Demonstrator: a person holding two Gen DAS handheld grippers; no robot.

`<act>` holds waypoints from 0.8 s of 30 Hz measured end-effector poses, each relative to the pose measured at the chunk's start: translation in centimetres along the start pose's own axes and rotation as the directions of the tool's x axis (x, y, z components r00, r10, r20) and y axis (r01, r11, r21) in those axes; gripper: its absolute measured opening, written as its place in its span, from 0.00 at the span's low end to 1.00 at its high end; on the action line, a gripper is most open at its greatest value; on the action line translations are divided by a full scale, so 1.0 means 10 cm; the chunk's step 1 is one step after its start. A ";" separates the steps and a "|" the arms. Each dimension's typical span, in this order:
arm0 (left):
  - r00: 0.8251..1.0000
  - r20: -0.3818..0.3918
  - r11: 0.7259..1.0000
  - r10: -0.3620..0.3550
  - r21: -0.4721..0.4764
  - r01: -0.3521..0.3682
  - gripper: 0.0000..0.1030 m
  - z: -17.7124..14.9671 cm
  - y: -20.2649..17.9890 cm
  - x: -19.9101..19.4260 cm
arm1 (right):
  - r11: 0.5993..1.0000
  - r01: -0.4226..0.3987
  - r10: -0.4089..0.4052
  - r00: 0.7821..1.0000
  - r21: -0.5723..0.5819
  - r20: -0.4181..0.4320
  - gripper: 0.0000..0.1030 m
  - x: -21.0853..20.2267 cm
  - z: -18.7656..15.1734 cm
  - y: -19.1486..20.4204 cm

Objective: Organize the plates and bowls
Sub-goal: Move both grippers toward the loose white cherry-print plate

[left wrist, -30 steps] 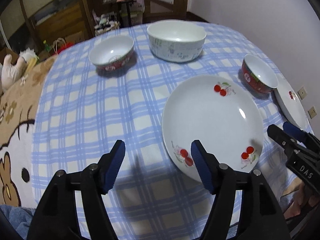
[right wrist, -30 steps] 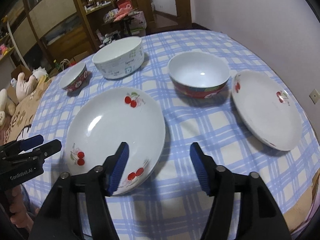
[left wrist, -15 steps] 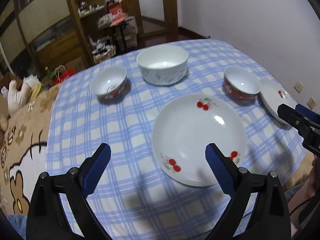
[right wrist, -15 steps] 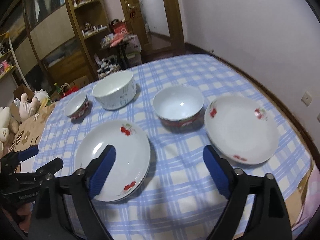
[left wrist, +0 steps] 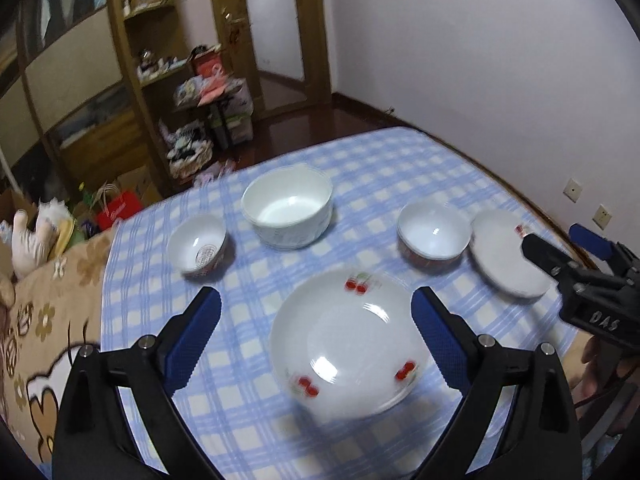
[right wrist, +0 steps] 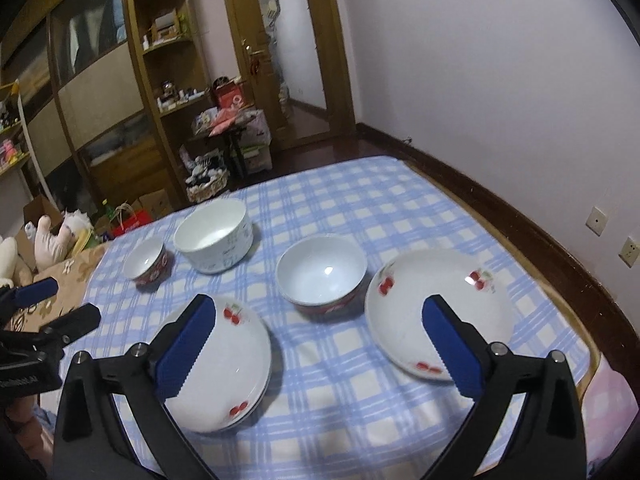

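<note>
Both the left gripper and the right gripper hang released and empty above the checked desk, jaws just spread. Near the lower left of the frame the cherry plates look stacked; a lone plate and three bowls remain apart.

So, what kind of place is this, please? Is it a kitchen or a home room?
Most likely a lived-in room at home, not a kitchen. The dishes sit on a surface under a blue checked cloth, a wooden shelf cabinet is crowded with small things, and stuffed toys lie on a cartoon blanket.
</note>
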State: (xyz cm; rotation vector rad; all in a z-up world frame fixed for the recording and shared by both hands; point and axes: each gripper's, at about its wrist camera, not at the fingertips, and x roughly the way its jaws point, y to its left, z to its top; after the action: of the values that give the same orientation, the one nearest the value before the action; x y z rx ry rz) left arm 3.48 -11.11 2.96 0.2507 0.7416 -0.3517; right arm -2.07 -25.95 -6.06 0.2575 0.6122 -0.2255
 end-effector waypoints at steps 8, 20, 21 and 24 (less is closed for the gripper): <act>0.997 0.036 0.997 -0.070 0.043 0.069 0.92 0.52 -0.39 0.08 | 0.999 0.036 -0.037 0.998 0.023 0.043 1.00 -0.01 0.25 -0.31; 0.982 -0.018 0.981 -0.186 0.049 0.187 0.92 0.79 -0.98 0.62 | 0.994 0.064 -0.063 0.998 0.088 -0.009 1.00 0.22 0.41 -0.85; 0.982 -0.024 0.981 -0.190 0.040 0.191 0.92 0.77 -0.99 0.66 | 0.993 0.067 -0.067 0.998 0.092 -0.013 1.00 0.25 0.40 -0.89; 0.980 -0.044 0.980 -0.196 0.015 0.197 0.92 0.67 -1.09 0.79 | 0.992 0.081 -0.079 0.997 0.099 -0.020 1.00 0.33 0.41 -0.99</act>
State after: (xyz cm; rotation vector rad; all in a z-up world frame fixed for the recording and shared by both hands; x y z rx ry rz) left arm 8.70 -25.14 1.16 0.2038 0.8076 -0.5422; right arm -0.06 -36.93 -6.49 0.3317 0.6283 -0.3321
